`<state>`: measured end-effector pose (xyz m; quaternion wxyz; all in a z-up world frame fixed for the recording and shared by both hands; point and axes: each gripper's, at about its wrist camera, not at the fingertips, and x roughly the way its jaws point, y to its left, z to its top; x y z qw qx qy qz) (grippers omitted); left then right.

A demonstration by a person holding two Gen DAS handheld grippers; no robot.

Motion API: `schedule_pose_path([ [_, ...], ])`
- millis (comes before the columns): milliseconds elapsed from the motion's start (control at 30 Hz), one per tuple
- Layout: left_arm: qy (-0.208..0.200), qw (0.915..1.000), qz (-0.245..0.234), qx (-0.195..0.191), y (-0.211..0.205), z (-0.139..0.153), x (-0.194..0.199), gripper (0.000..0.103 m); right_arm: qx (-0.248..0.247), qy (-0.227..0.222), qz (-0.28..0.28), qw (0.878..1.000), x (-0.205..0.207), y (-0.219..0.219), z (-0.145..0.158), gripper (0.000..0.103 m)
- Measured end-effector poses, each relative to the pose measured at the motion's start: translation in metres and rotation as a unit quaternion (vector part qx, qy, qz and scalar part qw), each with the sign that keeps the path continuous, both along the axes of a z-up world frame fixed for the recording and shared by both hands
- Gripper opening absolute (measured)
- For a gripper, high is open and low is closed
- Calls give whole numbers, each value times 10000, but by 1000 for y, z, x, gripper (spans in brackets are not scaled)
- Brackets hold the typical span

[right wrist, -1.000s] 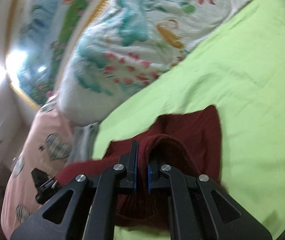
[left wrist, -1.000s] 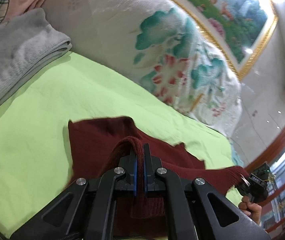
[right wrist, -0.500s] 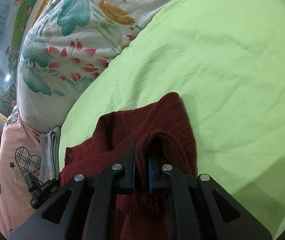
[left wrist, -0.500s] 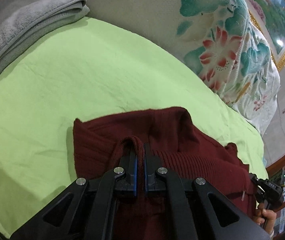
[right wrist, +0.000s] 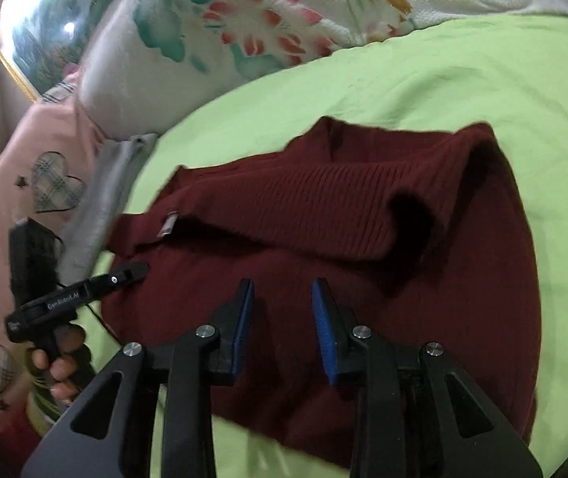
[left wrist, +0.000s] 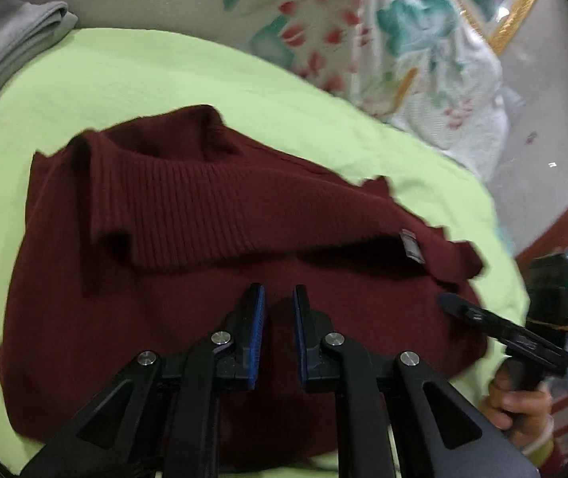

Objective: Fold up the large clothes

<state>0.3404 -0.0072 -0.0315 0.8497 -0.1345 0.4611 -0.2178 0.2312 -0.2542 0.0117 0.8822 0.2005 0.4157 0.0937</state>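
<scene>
The sweater (left wrist: 212, 215), dark red and ribbed, lies on the green sheet (left wrist: 132, 75) of a bed, one ribbed layer doubled over the flat part beneath. A small grey tag (left wrist: 410, 243) sits at the fold's edge; its print is too small to read.

The left gripper (left wrist: 279, 298) hovers over the near flat part; its jaws have just been opening and stand a little apart with nothing pinched. The right gripper (right wrist: 282, 290) has also just been opening and gapes wider, blue pads clear of the knit.

In the right view, at 9 o'clock, a hand (right wrist: 59, 352) holds the left gripper, whose side reads "GenRobot.AI". At 11 o'clock lies a folded grey towel (right wrist: 112, 183), beyond it a pink pillow (right wrist: 25, 147) with plaid hearts. From 12 to 1 o'clock a floral quilt (right wrist: 252, 28) borders the sheet. Nothing lies on the sweater.
</scene>
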Motion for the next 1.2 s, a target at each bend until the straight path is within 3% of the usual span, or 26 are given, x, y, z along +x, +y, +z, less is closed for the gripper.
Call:
schedule_pose_path([
  [167, -34, 9976, 677, 145, 30, 0, 52, 12, -368, -19, -1038, 9939, 29, -48, 6, 33],
  [267, 14, 9922, 1250, 31, 59, 3, 72, 11, -156, -79, -1577, 9873, 33, -77, 8, 35],
  [367, 118, 9857, 1653, -301, 90, 1, 70, 11, 138, -176, -1832, 9828, 24, -88, 12, 48],
  [533, 255, 9833, 1696, -609, 109, -10, 22, 11, 234, -230, -1727, 9844, -3, -74, 12, 49],
  [700, 81, 9857, 1414, -910, 110, -2, -52, 14, 317, -398, -1552, 9866, -34, -51, 16, 49],
  [767, 25, 9862, 1338, -970, 108, 1, -76, 20, 319, -408, -1288, 9903, -47, -34, 14, 49],
  [833, 76, 9855, 1317, -1069, 110, -1, -98, 36, 356, -401, -1086, 9926, -57, -18, 12, 49],
  [967, 422, 9826, 1323, -1231, 113, -17, -124, 47, 408, -388, -837, 9949, -67, 6, 10, 49],
  [1033, 619, 9795, 1373, -1339, 116, -27, -132, 50, 365, -389, -705, 9961, -65, 16, 10, 44],
  [1100, 779, 9759, 1420, -1461, 119, -37, -136, 50, 320, -334, -583, 9972, -59, 27, 10, 28],
  [1200, 805, 9713, 1504, -1655, 119, -40, -133, 56, 274, -322, -435, 9982, -46, 41, 12, 25],
])
